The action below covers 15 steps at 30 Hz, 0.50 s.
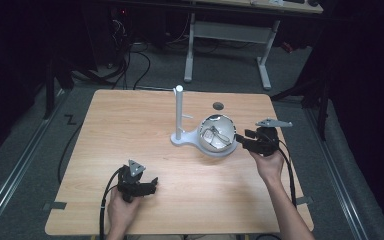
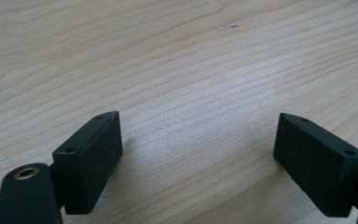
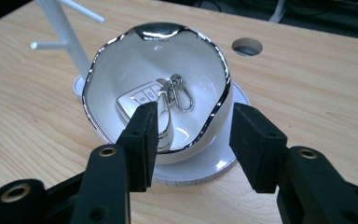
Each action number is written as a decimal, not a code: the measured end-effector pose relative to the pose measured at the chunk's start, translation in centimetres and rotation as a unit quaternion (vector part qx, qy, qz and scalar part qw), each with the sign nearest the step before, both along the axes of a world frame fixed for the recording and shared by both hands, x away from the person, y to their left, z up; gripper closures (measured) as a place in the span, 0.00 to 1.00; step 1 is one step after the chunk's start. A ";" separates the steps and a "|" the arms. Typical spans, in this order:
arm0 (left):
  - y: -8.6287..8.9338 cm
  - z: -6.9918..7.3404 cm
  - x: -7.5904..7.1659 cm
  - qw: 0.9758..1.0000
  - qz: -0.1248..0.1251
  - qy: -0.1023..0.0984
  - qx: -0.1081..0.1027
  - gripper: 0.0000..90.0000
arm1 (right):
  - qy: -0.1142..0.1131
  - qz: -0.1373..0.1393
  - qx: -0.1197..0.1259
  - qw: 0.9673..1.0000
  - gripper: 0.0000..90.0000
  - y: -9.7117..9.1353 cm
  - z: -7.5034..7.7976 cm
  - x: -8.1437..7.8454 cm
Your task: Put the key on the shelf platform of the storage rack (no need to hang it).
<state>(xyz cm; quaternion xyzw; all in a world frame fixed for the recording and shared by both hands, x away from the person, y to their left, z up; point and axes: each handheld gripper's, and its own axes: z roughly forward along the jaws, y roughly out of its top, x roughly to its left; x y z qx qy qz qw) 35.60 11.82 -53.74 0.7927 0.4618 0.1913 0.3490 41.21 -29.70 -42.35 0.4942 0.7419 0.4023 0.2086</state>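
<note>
A white bowl with a silver rim sits on the round base of a white peg stand right of the table's middle. Inside the bowl lie a white car key fob and its metal key ring. My right gripper is at the bowl's right side, open, its jaws standing either side of the near rim with nothing pressed between them. My left gripper rests open over bare wood near the front left.
A round cable hole is in the tabletop just behind the bowl. The stand has short side pegs. A white-legged desk and cables stand on the floor beyond the table's far edge.
</note>
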 end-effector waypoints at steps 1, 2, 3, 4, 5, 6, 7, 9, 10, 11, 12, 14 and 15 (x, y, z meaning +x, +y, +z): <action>0.0 0.0 0.0 1.000 0.000 0.000 0.000 0.18 | 0.000 0.000 0.003 1.000 0.59 -0.2 0.0 -0.2; 0.0 0.0 0.0 1.000 0.000 0.000 0.000 0.18 | 0.000 -0.004 0.007 1.000 0.59 -0.6 0.0 -0.5; 0.0 0.0 0.0 1.000 0.000 0.000 0.000 0.18 | 0.000 -0.004 0.007 1.000 0.59 -0.6 0.0 -0.5; 0.0 0.0 0.0 1.000 0.000 0.000 0.000 0.18 | 0.003 -0.007 0.008 1.000 0.59 -1.0 -0.1 -0.8; 0.0 0.0 0.0 1.000 0.000 0.000 0.000 0.18 | 0.003 -0.007 0.008 1.000 0.59 -1.0 -0.1 -0.8; 0.0 0.0 0.0 1.000 0.000 0.000 0.000 0.18 | 0.004 -0.010 0.007 1.000 0.59 -1.3 -0.1 -1.0; 0.0 0.0 0.0 1.000 0.000 0.000 0.000 0.18 | 0.001 -0.011 0.010 1.000 0.59 -1.5 -0.1 -1.2; 0.0 0.0 0.0 1.000 0.000 0.000 0.000 0.18 | -0.001 -0.011 0.014 1.000 0.59 -1.7 0.0 -1.4; 0.0 0.0 0.0 1.000 0.000 0.000 0.000 0.18 | -0.003 -0.013 0.016 1.000 0.59 -1.9 0.0 -1.6; 0.0 0.0 0.0 1.000 0.000 0.000 0.000 0.18 | -0.003 -0.015 0.019 1.000 0.59 -2.2 0.0 -1.9; 0.0 0.0 0.0 1.000 0.000 0.000 0.000 0.18 | -0.003 -0.015 0.019 1.000 0.59 -2.2 0.0 -1.9; 0.0 0.0 0.0 1.000 0.000 0.000 0.000 0.18 | -0.005 -0.017 0.023 1.000 0.59 -2.5 0.0 -2.3; 0.0 0.0 0.0 1.000 0.000 0.000 0.000 0.18 | -0.004 -0.017 0.020 1.000 0.59 -2.8 -0.1 -2.5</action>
